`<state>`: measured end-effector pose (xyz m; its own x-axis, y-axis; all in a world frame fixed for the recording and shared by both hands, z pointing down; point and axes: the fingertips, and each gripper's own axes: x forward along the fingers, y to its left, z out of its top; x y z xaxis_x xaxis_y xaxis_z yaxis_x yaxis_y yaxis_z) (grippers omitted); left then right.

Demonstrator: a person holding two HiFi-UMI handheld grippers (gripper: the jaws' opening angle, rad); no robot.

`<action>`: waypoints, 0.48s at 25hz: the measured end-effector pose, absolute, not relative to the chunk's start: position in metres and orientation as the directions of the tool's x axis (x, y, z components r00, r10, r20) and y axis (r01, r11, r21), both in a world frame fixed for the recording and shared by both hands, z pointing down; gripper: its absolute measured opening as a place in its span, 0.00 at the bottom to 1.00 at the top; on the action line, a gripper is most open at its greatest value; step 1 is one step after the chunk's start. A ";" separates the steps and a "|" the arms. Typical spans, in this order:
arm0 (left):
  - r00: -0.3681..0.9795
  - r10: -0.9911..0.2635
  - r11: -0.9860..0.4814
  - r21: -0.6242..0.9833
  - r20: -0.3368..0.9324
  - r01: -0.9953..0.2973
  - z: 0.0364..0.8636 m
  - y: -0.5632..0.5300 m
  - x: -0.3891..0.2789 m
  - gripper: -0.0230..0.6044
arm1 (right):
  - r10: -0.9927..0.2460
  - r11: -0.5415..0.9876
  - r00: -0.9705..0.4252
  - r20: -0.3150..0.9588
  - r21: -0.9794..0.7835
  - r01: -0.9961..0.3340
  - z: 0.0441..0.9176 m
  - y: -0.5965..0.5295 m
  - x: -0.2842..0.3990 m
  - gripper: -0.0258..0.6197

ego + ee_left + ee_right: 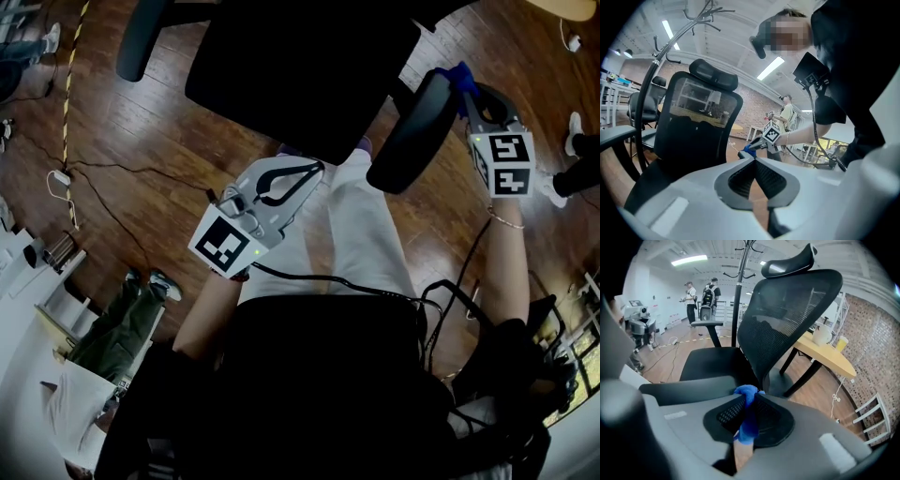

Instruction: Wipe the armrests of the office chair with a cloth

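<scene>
1. Head view: I count one office chair (300, 66) with two armrests. The left armrest (141, 37) is well apart from both tools.
2. The right armrest (412, 131) slants toward me. One blue cloth (459, 73) sits at its far end, pinched in the right gripper (463, 90).
3. The left gripper (317, 169) hovers over my white trousers (361, 234), just in front of the seat's front edge, its jaws together on nothing.
4. Each gripper carries one cube of black-and-white square patterns. Bare wooden floor (187, 169) lies open on both sides, and a cable (103, 202) trails across it at the left.
5. Left gripper view: the left gripper (754, 161) has its jaw tips meeting, with nothing between them. Past them I see the chair's mesh back (701, 117) and one headrest (714, 74). The right gripper's cube (771, 132) shows above the cloth (750, 148).
6. Right gripper view: the right gripper (751, 398) is clamped on the cloth (748, 427), which bunches out over the jaw tips. I cannot tell whether it touches the near armrest (689, 387) just ahead.
7. The far armrest (707, 324) stands beyond the seat. A yellow table (825, 357) edges in close behind the chair back, and two people (689, 296) stand far off.
</scene>
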<state>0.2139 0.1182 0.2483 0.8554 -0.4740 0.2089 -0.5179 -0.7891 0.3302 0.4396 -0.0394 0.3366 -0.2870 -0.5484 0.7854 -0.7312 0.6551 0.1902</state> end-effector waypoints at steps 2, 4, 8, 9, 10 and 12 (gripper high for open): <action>0.828 -0.522 -0.769 0.306 0.207 -0.561 0.245 0.120 0.214 0.05 | -0.543 0.687 -0.336 0.769 0.177 -0.705 0.337 -0.043 0.433 0.10; 0.799 -0.561 -0.749 0.279 0.215 -0.601 0.243 0.122 0.213 0.05 | -0.536 0.722 -0.373 0.757 0.182 -0.668 0.336 -0.041 0.425 0.10; 0.765 -0.608 -0.708 0.292 0.212 -0.644 0.241 0.128 0.200 0.05 | -0.477 0.812 -0.487 0.732 0.155 -0.562 0.333 -0.008 0.387 0.10; 0.770 -0.605 -0.709 0.304 0.202 -0.637 0.238 0.132 0.198 0.05 | -0.447 0.838 -0.517 0.730 0.139 -0.527 0.335 0.009 0.373 0.10; 0.782 -0.593 -0.721 0.306 0.192 -0.622 0.233 0.136 0.196 0.05 | -0.419 0.858 -0.545 0.727 0.121 -0.498 0.336 0.029 0.358 0.10; 0.817 -0.547 -0.768 0.279 0.183 -0.576 0.224 0.148 0.195 0.05 | -0.386 0.874 -0.584 0.714 0.081 -0.479 0.334 0.067 0.332 0.10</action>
